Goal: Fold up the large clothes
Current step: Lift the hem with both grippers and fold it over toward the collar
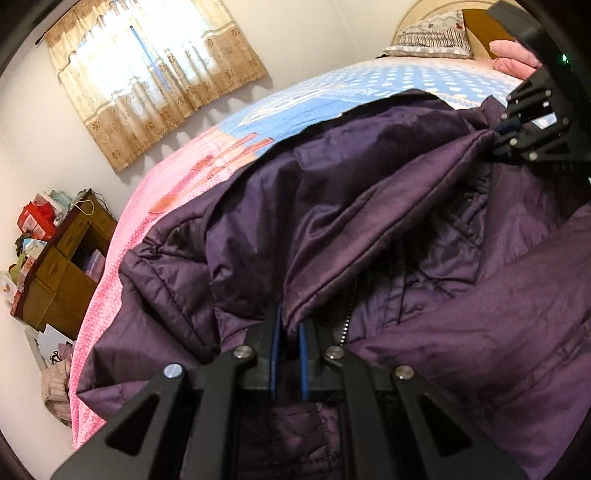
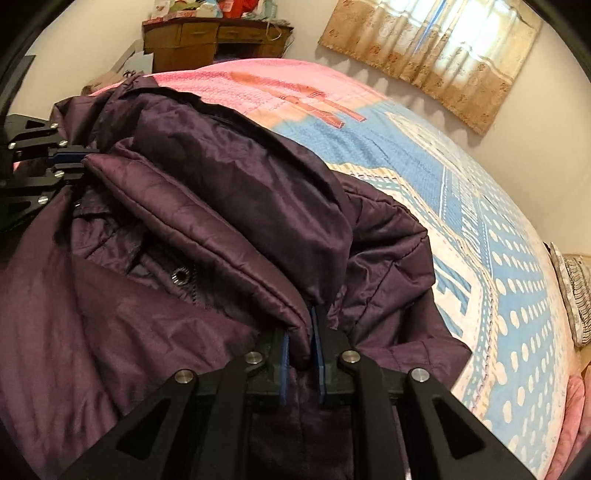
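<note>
Fold step in hand: both the left hand-held gripper (image 1: pixel 290 332) and the right hand-held gripper (image 2: pixel 303 332) pinch the dark purple quilted padded jacket (image 1: pixel 369 221) by its folded edge, low centre of each frame. Next: lay that edge flat on the bed (image 1: pixel 332 85), then let go.

Ahead of both your grippers the purple padded jacket (image 1: pixel 369 229) heaps up and blocks the straight path forward. Its folded edge stretches between the left gripper (image 1: pixel 290 328) and the right gripper (image 2: pixel 301 334), so there is no gap to pass through there. Beyond the jacket, the bedspread (image 2: pixel 480 229) lies flat and bare, with open room across the blue dotted part toward the pillow (image 1: pixel 432 35). At the bed's far side, a cluttered wooden desk (image 1: pixel 62 266) stands close against it below the curtained window (image 1: pixel 147 74).
</note>
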`<state>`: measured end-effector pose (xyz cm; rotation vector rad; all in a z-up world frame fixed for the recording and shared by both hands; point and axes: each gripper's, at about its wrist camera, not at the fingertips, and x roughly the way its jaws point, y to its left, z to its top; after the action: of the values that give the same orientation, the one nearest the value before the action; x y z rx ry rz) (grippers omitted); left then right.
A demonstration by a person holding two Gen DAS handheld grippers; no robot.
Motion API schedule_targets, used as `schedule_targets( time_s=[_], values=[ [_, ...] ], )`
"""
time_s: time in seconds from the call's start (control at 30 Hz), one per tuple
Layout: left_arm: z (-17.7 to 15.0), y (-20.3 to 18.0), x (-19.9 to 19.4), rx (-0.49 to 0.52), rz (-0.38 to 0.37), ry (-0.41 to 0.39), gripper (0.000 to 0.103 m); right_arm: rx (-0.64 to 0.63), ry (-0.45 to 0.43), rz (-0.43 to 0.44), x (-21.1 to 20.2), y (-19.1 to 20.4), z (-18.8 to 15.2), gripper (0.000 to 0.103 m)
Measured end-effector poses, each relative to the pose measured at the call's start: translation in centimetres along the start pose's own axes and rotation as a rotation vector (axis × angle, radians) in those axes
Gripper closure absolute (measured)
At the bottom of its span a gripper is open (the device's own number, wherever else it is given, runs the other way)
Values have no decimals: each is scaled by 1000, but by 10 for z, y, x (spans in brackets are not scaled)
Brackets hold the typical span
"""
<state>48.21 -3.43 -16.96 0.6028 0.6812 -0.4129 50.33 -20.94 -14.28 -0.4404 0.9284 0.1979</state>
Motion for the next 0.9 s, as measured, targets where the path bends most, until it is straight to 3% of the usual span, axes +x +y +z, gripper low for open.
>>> schedule_targets(
  time_s=[0.03, 0.07, 0.13, 0.23, 0.37, 0.47, 0.6, 0.67, 0.73, 0.83, 0.9],
  values=[
    [-2, -2, -1, 2, 2, -2, 94, -10, 13, 8, -8, -1, 1, 77],
    [-2, -5, -1, 2, 5, -3, 94, -6, 26, 24, -16, -2, 2, 58],
    [-2, -8, -2, 4, 9, -4, 94, 35, 26, 80, -36, -9, 7, 47],
    [-2, -10, -2, 2, 8, -6, 94, 107, -31, 74, -66, -18, 25, 47],
    [-2, -12, -2, 1, 9, -5, 94, 267, -105, 125, -68, -28, 54, 47],
    [-2, -12, -1, 6, 16, -3, 93, 352, -121, 150, -36, -25, 70, 47],
    [-1, -12, -5, 11, 42, -7, 87, 365, -75, 78, 13, -4, 61, 47],
    [4, -11, -20, -13, 44, -21, 79, 383, -84, 59, 23, 0, 54, 47],
    [12, -5, -43, -72, 8, -60, 44, 399, -93, 68, 24, -3, 50, 47],
    [33, 4, -86, -156, 17, -202, 25, 420, -94, 85, 27, -4, 44, 47],
    [53, 7, -97, -209, 14, -240, 16, 423, -95, 85, 30, -7, 44, 47]
  ],
)
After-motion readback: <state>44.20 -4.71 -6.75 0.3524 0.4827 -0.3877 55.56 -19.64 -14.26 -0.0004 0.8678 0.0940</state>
